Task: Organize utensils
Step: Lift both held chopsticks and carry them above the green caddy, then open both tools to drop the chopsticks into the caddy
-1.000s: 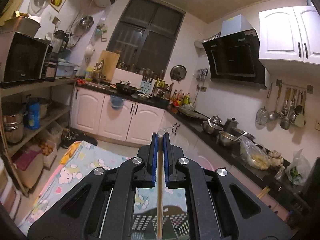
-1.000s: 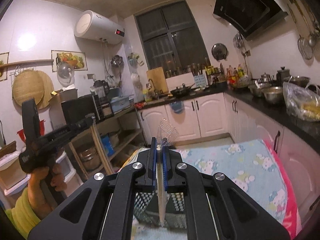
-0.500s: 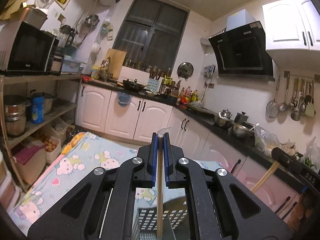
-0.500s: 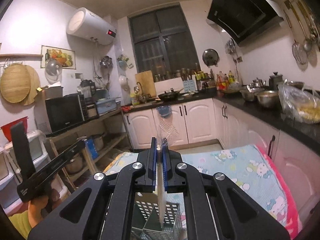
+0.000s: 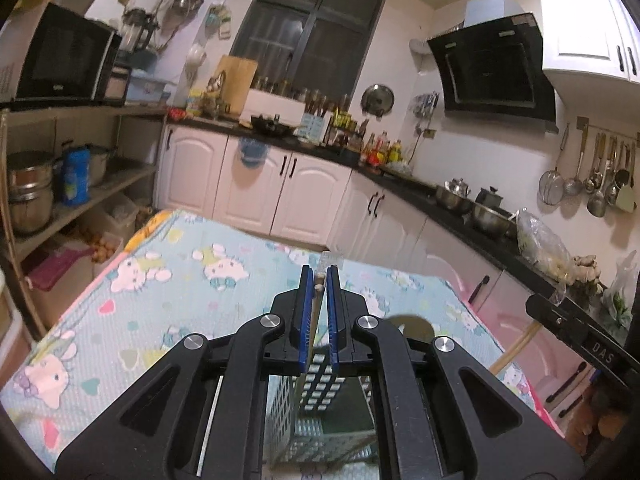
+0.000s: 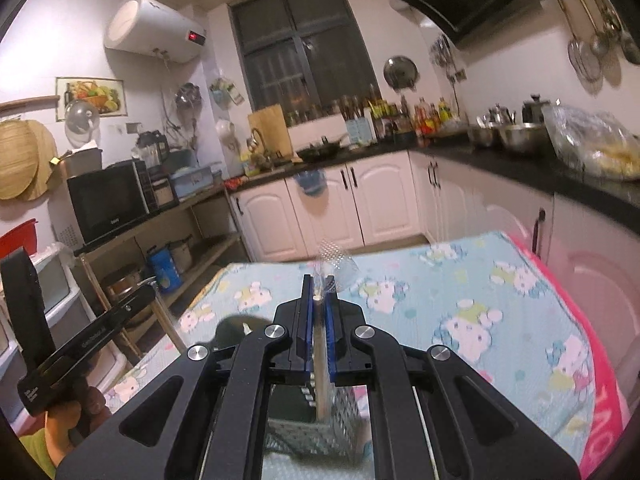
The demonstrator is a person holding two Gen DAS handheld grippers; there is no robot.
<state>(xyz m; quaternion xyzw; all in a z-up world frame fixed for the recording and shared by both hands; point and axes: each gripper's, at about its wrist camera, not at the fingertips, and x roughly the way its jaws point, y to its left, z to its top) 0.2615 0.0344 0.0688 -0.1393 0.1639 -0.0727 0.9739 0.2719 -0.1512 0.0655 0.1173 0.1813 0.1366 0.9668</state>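
My left gripper is shut on a thin wooden chopstick that runs down between the blue pads toward a perforated metal utensil holder just below. My right gripper is shut on a wrapped utensil in clear plastic film, its lower end over the same mesh holder. The holder stands on a table with a light blue cartoon cloth. The right gripper's body shows at the right edge of the left wrist view; the left one shows in the right wrist view.
White cabinets and a black counter with pots line the back and right. A shelf with a microwave stands at the left. The pink table edge runs along the right.
Both grippers have tilted downward and lowered toward the table. The cloth and the mesh holder fill more of each view. Both stay shut on their utensils.
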